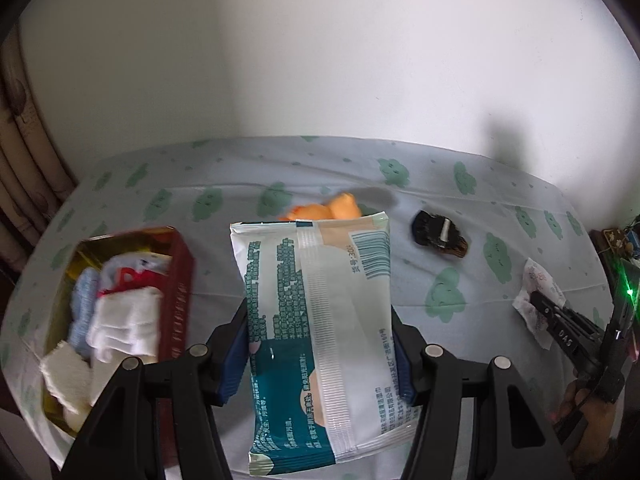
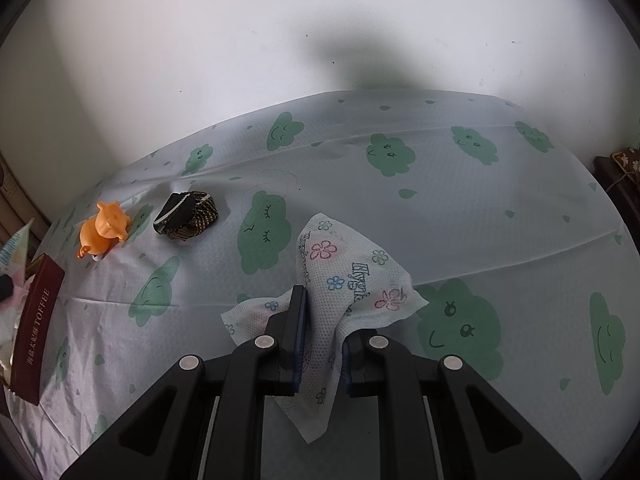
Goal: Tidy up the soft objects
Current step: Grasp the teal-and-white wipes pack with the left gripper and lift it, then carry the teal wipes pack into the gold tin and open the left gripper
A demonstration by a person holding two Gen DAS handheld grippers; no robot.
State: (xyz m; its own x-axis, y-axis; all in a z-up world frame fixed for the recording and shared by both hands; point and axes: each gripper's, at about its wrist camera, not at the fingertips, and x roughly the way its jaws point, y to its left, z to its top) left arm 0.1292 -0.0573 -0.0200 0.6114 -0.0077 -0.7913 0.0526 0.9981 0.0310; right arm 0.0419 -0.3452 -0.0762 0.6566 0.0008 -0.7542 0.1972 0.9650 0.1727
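My left gripper (image 1: 320,344) is shut on a white and teal tissue pack (image 1: 316,320), held upright above the bed, just right of the red box (image 1: 176,300). The box holds white, blue and red cloths (image 1: 120,312). My right gripper (image 2: 322,344) is shut on a white flower-printed wipe (image 2: 348,276), which drapes over the fingers; it also shows in the left wrist view (image 1: 536,300). An orange toy (image 2: 102,232) and a black woven pouch (image 2: 186,216) lie on the bedsheet at the left.
The bed has a pale sheet with green cloud prints (image 2: 460,208). A white wall stands behind it. A curtain (image 1: 24,152) hangs at the far left. Dark furniture (image 2: 616,176) stands at the right edge.
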